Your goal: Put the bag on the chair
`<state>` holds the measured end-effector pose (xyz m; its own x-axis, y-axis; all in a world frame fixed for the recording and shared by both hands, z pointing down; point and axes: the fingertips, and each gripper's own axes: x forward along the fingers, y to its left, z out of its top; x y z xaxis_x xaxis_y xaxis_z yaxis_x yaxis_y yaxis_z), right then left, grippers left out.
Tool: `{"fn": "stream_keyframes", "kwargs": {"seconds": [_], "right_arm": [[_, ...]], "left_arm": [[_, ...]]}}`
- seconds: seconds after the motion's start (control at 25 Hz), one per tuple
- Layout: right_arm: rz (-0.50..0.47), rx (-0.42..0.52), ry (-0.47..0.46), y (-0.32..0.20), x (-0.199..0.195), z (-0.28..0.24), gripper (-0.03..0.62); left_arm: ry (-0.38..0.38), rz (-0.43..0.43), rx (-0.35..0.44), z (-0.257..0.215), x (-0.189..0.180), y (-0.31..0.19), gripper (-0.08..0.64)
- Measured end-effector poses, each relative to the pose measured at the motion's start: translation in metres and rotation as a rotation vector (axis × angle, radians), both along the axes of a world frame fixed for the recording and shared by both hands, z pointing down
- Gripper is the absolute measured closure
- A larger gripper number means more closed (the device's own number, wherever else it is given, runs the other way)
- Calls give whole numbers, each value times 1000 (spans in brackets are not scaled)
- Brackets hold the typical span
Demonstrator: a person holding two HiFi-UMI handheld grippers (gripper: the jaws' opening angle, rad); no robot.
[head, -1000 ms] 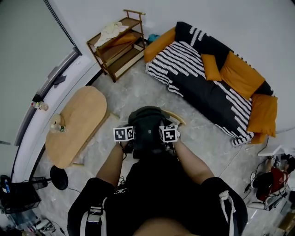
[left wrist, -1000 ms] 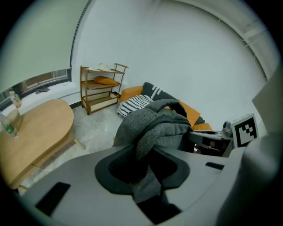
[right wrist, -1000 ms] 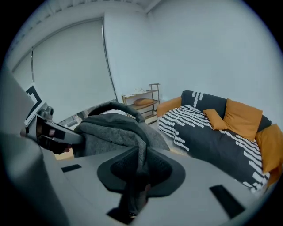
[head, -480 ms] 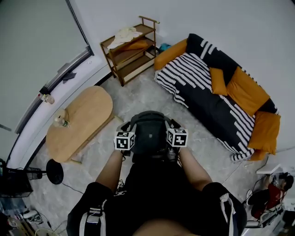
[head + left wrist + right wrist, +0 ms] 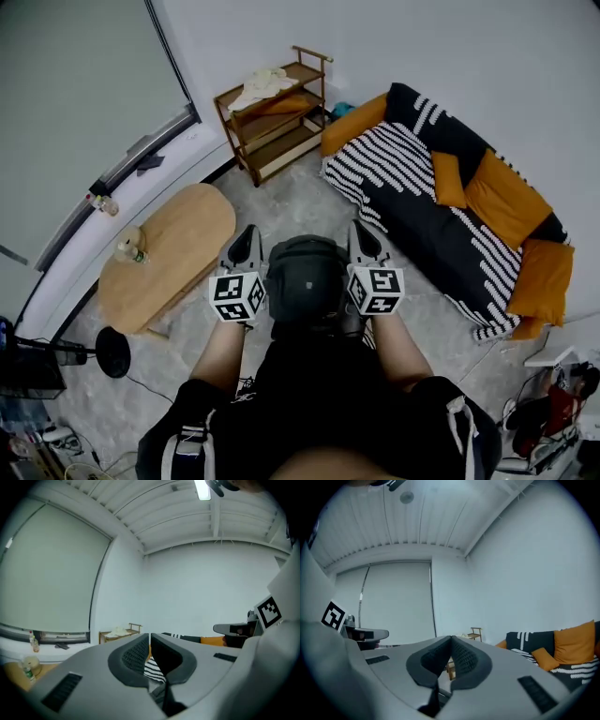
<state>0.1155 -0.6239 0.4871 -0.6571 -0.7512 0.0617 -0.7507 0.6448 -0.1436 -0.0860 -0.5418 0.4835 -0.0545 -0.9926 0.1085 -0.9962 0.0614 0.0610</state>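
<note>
Whatever carries the bag is hidden under it and behind the person's torso. Left of the bag: left hand-held gripper, jaws pressed together, nothing between them, close by the bag's flank; contact unclear. The bag sits dark and rounded between both tools. Right of the bag: right hand-held gripper, jaws likewise together, empty.

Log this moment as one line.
left gripper: shut, empty | right gripper: shut, empty | bag: between both grippers, ungripped
</note>
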Motion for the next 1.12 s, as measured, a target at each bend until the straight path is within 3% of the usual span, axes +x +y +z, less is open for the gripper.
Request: {"fn": "stream_keyframes", "kwargs": {"seconds": [0.12, 0.52, 0.88, 1.12], "right_arm": [[-28, 2, -48, 6, 0, -20, 578], [-11, 19, -40, 23, -5, -27, 578], [22, 22, -18, 42, -15, -27, 578], [33, -17, -52, 48, -23, -24, 578]], "left_arm": [[-36, 3, 7, -17, 4, 8, 529], [-81, 27, -31, -22, 12, 21, 529], [-81, 40, -50, -19, 1, 39, 529], [-77, 47, -69, -16, -11, 44, 529]]}}
